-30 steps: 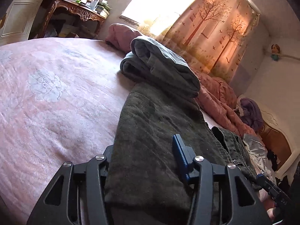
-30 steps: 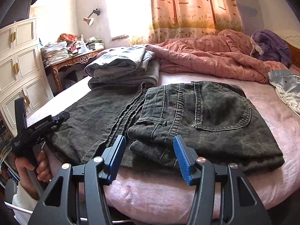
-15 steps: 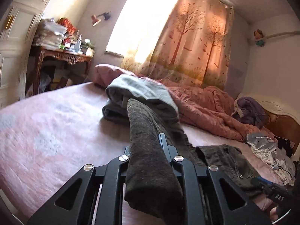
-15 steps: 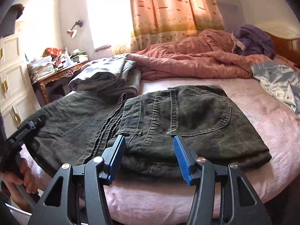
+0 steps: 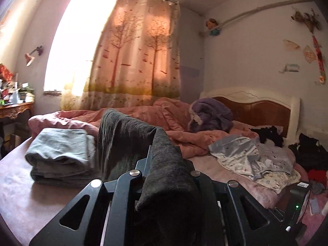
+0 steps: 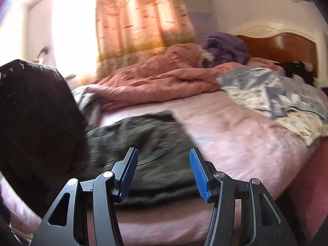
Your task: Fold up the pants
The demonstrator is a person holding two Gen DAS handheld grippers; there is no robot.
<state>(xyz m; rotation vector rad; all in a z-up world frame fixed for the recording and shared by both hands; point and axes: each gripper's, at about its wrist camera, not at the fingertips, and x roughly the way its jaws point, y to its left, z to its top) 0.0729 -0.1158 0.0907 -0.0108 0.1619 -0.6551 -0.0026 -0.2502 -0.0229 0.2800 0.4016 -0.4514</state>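
The dark grey-green pants (image 6: 147,141) lie on the pink bed sheet (image 6: 235,131), with the waist part folded flat. One leg (image 5: 123,135) is lifted off the bed and drapes over my left gripper (image 5: 164,164), which is shut on it; the cloth hides the fingertips. In the right wrist view that raised leg (image 6: 37,112) hangs as a dark curtain at the left. My right gripper (image 6: 163,174) stands open just above the near edge of the folded part, with nothing pinched between its blue pads (image 6: 197,170).
A stack of folded grey clothes (image 5: 59,155) sits at the bed's left. A crumpled pink quilt (image 5: 164,119), a purple garment (image 5: 211,112) and pale printed clothes (image 5: 252,160) lie toward the headboard (image 5: 256,106). A cluttered desk (image 5: 14,110) stands far left.
My left gripper closed on the pant leg, then lifted it up and swung it toward the headboard side. My right gripper stayed open and slid right along the bed's near edge.
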